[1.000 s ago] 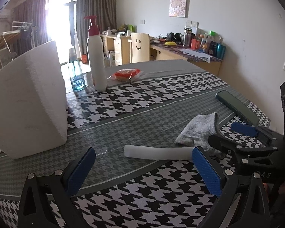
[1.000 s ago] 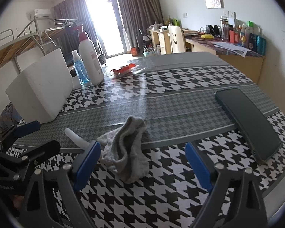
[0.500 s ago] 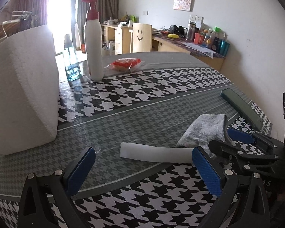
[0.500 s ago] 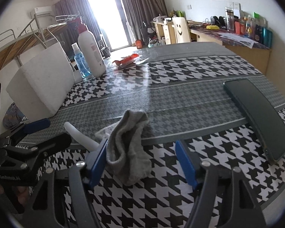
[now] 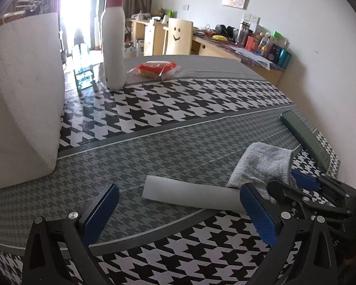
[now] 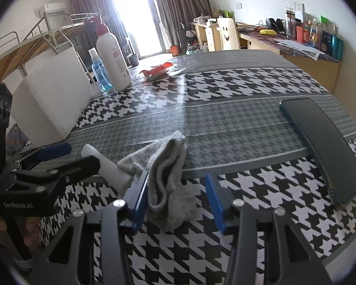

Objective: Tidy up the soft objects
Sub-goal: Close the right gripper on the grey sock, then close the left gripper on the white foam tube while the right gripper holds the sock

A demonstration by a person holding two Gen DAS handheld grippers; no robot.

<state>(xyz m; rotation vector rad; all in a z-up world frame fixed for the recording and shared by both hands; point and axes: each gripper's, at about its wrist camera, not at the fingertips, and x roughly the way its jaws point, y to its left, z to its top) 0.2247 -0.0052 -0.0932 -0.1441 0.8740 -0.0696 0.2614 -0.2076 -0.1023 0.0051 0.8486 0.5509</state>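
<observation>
Grey, fuzzy and pretty crumpled, the sock [image 6: 167, 180] is lying in a loose fold on the houndstooth tabletop [image 6: 249, 83], with the thicker bunched end nearest the right tool [image 6: 175, 200] and the other end running away from it toward the middle of the tabletop. So its long axis goes roughly near-to-far in the right wrist view. A paler flap of it spreads off to the left and touches the white foam tube [image 5: 189, 193].

That tube is a plain matte white cylinder lying flat. In the left wrist view it runs left to right across the front, with its right end hidden behind the right-hand blue pad of the left tool [image 5: 180, 212] and tucked against the sock.

Left tool is spread wide, nothing between the pads. Right tool is only partly open, noticeably narrower, straddling the near end of the sock: its left pad looks to be touching the fabric while the right pad stands clear of it.

Writing-wise there's not much to read. The white pump bottle [image 6: 112, 63] has a pinkish label, too small to make out, and the lettering on the left tool's body in the right wrist view is blurred. A dark phone [image 6: 325, 147] lies flat, well apart to the right of the sock.
</observation>
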